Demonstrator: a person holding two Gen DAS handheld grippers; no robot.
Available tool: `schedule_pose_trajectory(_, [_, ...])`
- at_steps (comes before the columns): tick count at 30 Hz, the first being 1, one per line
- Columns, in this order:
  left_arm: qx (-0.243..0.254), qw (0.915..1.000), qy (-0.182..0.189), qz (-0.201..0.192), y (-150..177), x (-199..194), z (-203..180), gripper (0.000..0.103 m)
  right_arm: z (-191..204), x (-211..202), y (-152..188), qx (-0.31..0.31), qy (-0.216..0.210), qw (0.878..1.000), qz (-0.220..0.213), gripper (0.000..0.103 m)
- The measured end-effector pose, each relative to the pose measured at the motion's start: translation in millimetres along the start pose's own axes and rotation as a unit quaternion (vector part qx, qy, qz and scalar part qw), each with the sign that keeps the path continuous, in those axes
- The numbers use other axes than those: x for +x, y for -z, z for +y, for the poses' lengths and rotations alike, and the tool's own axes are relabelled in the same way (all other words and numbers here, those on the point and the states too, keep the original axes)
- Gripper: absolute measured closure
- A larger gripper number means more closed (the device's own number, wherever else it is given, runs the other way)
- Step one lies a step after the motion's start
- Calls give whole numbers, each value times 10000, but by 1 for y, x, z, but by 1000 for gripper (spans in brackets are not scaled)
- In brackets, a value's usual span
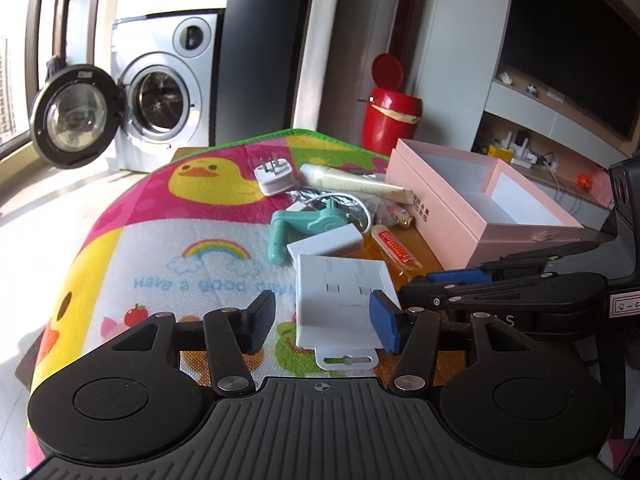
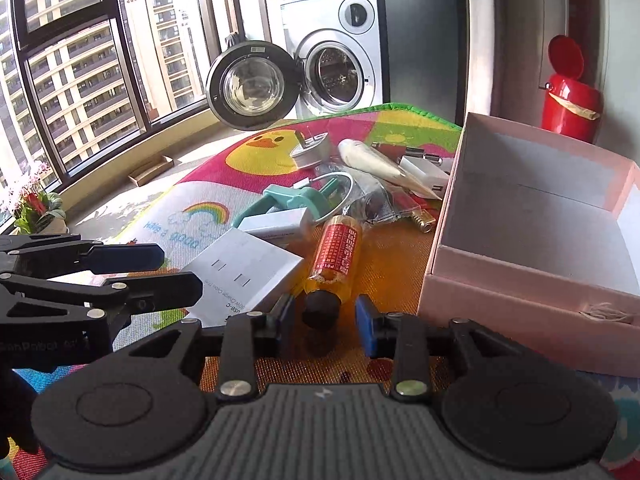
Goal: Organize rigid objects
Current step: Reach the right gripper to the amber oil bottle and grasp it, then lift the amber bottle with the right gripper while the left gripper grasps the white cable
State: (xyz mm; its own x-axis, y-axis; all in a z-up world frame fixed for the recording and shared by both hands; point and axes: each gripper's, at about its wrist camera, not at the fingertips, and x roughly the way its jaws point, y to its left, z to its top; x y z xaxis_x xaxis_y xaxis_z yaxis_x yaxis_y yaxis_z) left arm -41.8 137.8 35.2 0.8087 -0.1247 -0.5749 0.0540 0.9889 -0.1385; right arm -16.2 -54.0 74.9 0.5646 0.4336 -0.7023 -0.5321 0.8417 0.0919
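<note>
Fingers (image 1: 384, 322) of the left gripper (image 1: 322, 322) stand released in the left wrist view, spread either side of a flat white box (image 1: 340, 300) lying on the bright duck-print mat (image 1: 160, 240). The blue pad sits at the box's right edge, while the other pad stands clear of its left side, so nothing is clamped. The hand tilts down toward the mat. An open pink box (image 1: 436, 204), empty as far as I can see, waits to the right beyond an orange bottle (image 1: 394, 248). The right gripper (image 1: 416, 284) reaches in low from that side. I judge the step to be the pick: the white box is framed but not yet seized. The next move calls for closing squarely on its sides, then lifting it over the pink wall.

From the right wrist view, the right gripper (image 2: 325, 320) has its jaws drawn in close. The orange bottle's (image 2: 338, 248) black cap shows in the narrow gap, with mat visible beside it, so I see no pinch on it. This hand also tips downward. The left gripper (image 2: 180, 270) hovers at the white box (image 2: 248, 268), and the pink box (image 2: 500, 292) stands just right of the bottle.
</note>
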Motion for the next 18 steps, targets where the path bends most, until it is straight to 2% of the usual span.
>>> schedule_pose_trajectory(7, [100, 9998, -6, -155, -2, -1, -6, 46, 3, -49, 9, -382, 129, 9986, -353, 84])
schedule_pose_trajectory(13, [830, 9960, 205, -247, -25, 23, -18, 46, -6, -87, 11, -516, 317, 9973, -420, 84])
schedule_pose_trajectory(18, [1371, 9889, 433, 375, -50, 68, -20, 49, -17, -96, 14, -311, 324, 9982, -385, 84])
